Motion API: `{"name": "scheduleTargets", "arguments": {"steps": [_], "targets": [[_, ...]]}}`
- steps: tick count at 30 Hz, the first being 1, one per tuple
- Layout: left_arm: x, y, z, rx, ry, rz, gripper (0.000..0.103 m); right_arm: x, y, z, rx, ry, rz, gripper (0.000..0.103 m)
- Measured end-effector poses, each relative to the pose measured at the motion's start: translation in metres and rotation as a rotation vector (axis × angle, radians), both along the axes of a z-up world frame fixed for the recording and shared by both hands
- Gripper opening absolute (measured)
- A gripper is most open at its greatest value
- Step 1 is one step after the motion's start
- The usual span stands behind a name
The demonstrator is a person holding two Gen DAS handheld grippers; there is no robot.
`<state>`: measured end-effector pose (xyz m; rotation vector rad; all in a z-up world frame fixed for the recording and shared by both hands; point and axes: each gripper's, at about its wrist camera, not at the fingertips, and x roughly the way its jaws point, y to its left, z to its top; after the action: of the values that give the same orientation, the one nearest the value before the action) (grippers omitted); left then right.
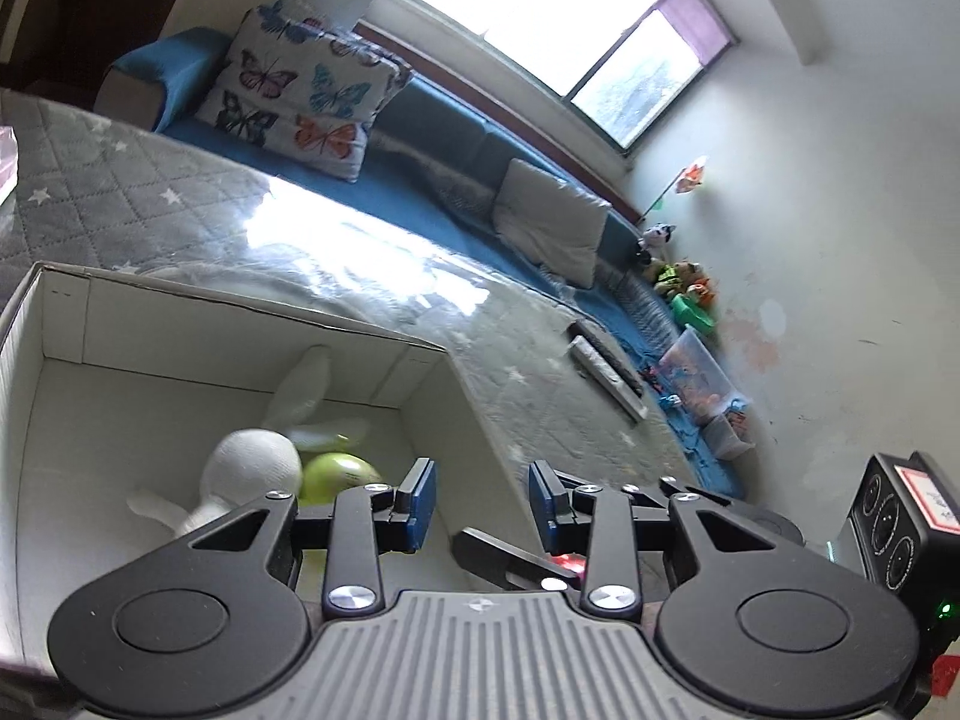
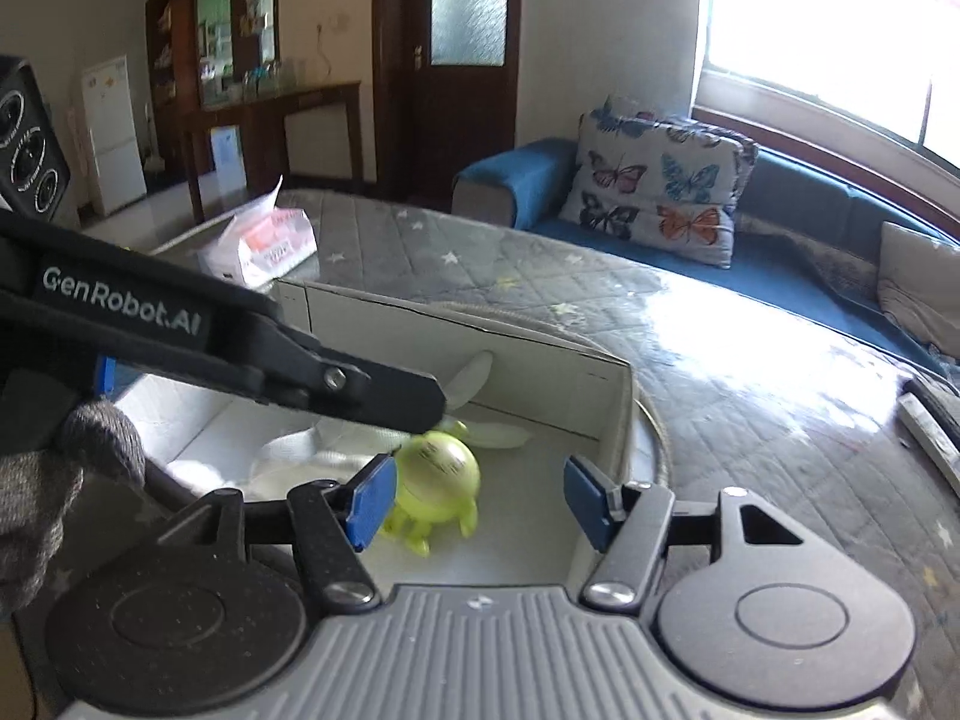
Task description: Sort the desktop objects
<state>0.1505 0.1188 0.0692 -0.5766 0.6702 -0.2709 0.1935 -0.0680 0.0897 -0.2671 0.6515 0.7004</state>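
A white cardboard box (image 1: 252, 324) stands on the grey quilted table cover. Inside it lie a white round-headed toy (image 1: 252, 462) with pale blades and a lime-green toy (image 1: 336, 474). My left gripper (image 1: 480, 504) hovers over the box's right wall, open, with nothing between its blue pads. In the right wrist view the green toy (image 2: 438, 471) rests on the box floor just past the left pad (image 2: 372, 501). My right gripper (image 2: 480, 501) is open above it, and its pads do not press on the toy. The left gripper's black finger (image 2: 360, 387) crosses over the box from the left.
A tissue pack (image 2: 264, 246) lies beyond the box. A blue sofa (image 1: 432, 120) with a butterfly pillow (image 1: 300, 90) runs along the window. Two remotes (image 1: 606, 366) lie near the table's far edge, with toy bins (image 1: 702, 384) behind. A gloved hand (image 2: 60, 480) shows at the left.
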Motion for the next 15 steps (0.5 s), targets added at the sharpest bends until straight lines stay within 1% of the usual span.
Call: {"name": "scheduleTargets", "arguments": {"steps": [4,8,9,11,15], "targets": [[-0.019,-0.015,0.005,0.018,-0.026,-0.015,0.037,-0.022,-0.028,0.002,-0.001,-0.017,-0.027,0.065],[-0.036,-0.026,0.007,0.006,-0.046,-0.030,0.037,-0.044,-0.050,-0.002,-0.012,-0.030,-0.052,0.065],[-0.039,-0.029,0.007,0.008,-0.048,-0.034,0.037,-0.049,-0.054,-0.003,-0.009,-0.028,-0.055,0.068],[-0.045,-0.037,0.004,0.011,-0.046,-0.046,0.037,-0.059,-0.064,-0.008,-0.003,-0.018,-0.067,0.071],[-0.051,-0.049,-0.008,0.008,-0.022,-0.072,0.037,-0.080,-0.076,-0.020,-0.026,-0.022,-0.088,0.072]]}}
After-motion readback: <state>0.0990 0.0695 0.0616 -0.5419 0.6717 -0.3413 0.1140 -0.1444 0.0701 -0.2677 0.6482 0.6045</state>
